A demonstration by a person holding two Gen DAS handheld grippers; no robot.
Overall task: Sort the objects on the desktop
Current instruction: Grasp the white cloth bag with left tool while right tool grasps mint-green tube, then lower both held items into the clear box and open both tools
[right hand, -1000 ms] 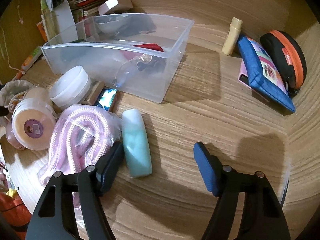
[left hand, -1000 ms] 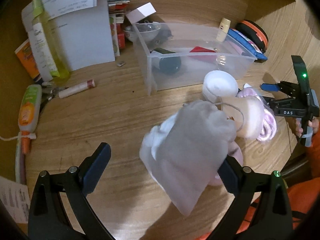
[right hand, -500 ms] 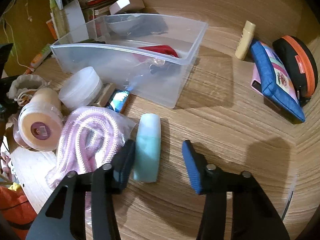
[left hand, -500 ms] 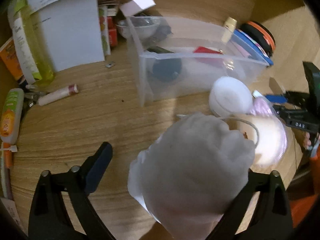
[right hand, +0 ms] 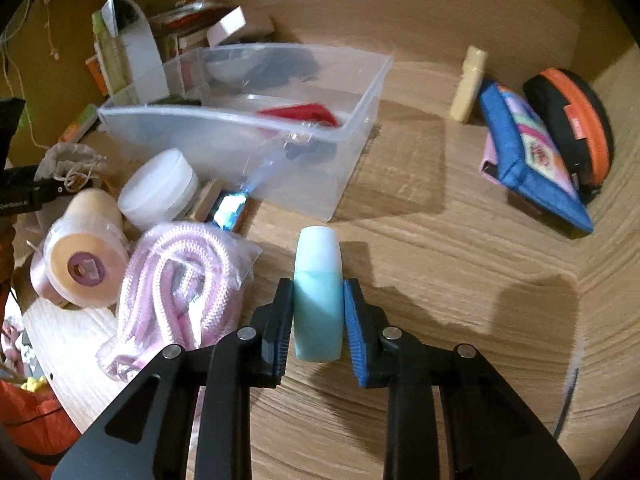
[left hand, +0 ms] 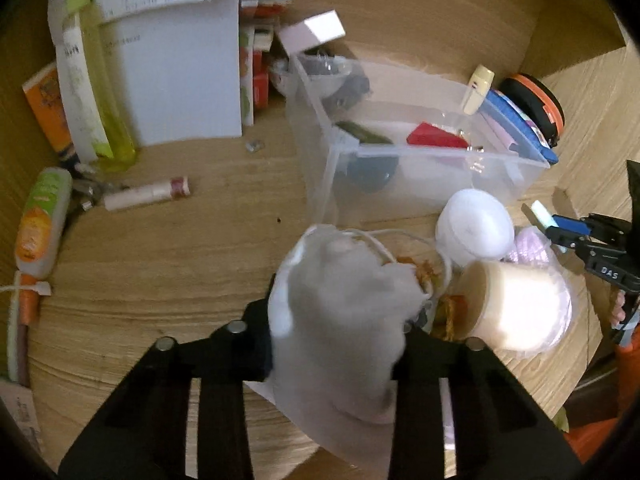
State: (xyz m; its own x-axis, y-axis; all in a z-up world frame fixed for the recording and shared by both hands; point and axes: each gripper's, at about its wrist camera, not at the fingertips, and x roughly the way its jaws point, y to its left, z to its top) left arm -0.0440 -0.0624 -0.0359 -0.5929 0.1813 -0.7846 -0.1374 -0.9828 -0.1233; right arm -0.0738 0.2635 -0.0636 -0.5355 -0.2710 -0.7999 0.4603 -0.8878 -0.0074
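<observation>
Wooden desk (right hand: 440, 240), cluttered. Left hand-held gripper (left hand: 336, 344) just clamped onto grey drawstring pouch (left hand: 340, 320), 6 o'clock of clear bin (left hand: 420, 152). Right hand-held gripper (right hand: 318, 320) just clamped onto mint bottle (right hand: 318, 292); its body reads "DAS".

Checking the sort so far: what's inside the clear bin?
In the clear bin: a red item and a dark round thing. Anything beneath them is hidden.

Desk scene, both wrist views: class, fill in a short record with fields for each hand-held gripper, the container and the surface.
left hand-held gripper: shut on grey drawstring pouch
right hand-held gripper: shut on pale teal bottle
container: clear plastic bin, holds a red item and dark items
surface: wooden desk
beside bin: white round jar, bagged pink rope
</observation>
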